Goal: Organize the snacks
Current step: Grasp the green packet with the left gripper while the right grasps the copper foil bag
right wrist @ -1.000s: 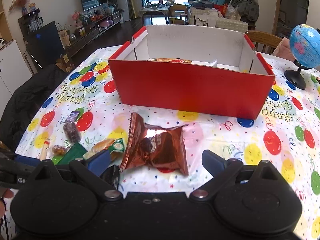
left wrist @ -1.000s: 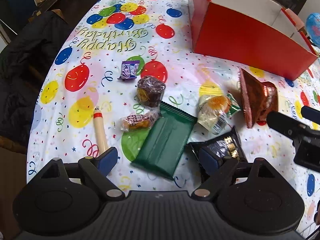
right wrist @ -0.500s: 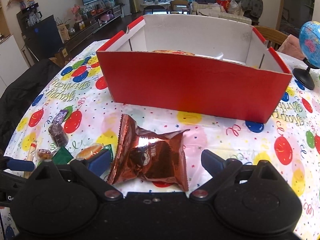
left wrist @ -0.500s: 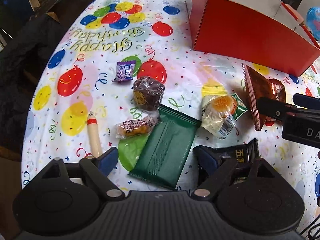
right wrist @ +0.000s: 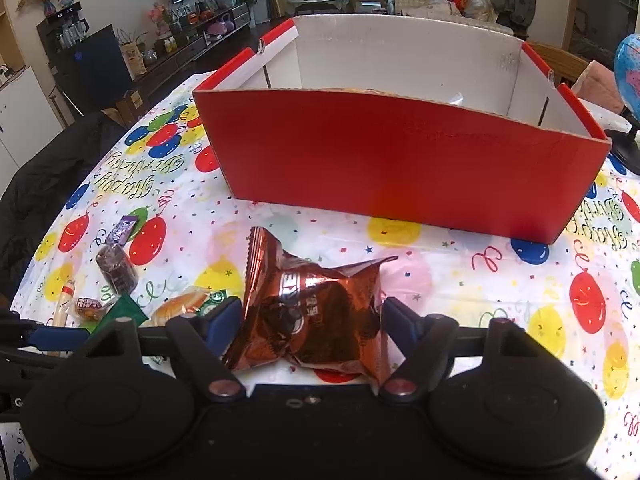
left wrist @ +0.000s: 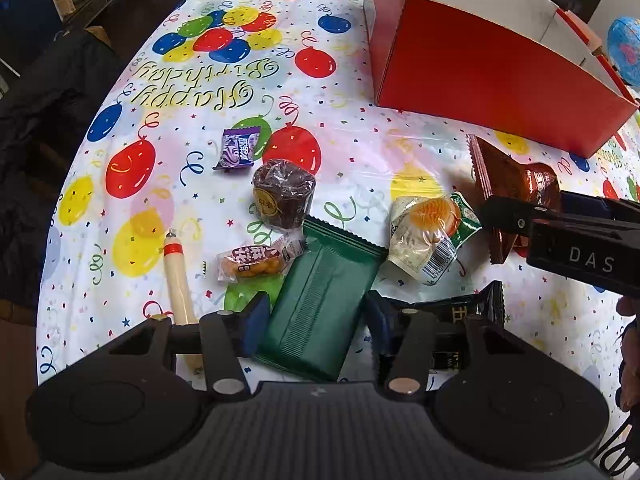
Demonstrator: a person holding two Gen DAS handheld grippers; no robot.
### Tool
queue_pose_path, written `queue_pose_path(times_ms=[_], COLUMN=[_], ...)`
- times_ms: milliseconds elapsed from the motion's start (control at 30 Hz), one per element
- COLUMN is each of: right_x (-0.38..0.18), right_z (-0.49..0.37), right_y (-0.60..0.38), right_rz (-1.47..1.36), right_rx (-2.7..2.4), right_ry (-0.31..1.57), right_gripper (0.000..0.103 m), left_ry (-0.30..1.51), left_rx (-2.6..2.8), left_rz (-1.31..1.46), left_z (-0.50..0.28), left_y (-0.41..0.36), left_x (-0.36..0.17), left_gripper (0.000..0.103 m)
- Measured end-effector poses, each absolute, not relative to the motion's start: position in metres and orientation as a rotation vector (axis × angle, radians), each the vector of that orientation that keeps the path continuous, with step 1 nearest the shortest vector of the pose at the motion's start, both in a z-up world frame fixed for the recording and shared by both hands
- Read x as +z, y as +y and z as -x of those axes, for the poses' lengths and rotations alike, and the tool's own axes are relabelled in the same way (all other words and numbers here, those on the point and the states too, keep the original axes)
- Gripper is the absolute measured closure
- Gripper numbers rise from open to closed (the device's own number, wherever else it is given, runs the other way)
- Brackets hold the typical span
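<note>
Left wrist view: left claw [left wrist: 314, 318] closing around the flat dark-green foil packet [left wrist: 320, 300] lying on the balloon-print bench [left wrist: 360, 148], pads at its edges, other wrapped snacks just beyond. Right wrist view: right claw [right wrist: 310, 316] closing on the crinkled copper foil snack bag [right wrist: 312, 312], on the bench before the open red cardboard box [right wrist: 400, 168].
</note>
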State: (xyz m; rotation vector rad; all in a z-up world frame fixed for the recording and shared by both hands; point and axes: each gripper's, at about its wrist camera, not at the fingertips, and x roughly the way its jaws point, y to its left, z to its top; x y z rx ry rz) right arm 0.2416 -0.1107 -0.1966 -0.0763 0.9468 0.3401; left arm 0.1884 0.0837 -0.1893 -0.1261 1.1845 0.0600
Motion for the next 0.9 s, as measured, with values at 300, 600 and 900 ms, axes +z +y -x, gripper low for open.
queue_pose_path(times_ms=[300, 600, 900], right_x=[-0.188, -0.170, -0.145], right_z=[-0.235, -0.210, -0.186], right_y=[-0.119, -0.126, -0.129], right_rz=[0.061, 0.035, 0.003], right_rx=[0.311, 0.294, 0.289], right_ry=[0.959, 0.941, 0.911], right_gripper=[0.045, 0.045, 0.046], left_ry=[1.186, 1.184, 1.145], left_rx=[0.064, 0.065, 0.033], left_rz=[0.160, 0.193, 0.217], left_z=[-0.184, -0.170, -0.153], left_y=[0.084, 0.092, 0.092], left_x=[-0.183, -0.172, -0.146], left_gripper=[0.055, 0.055, 0.055])
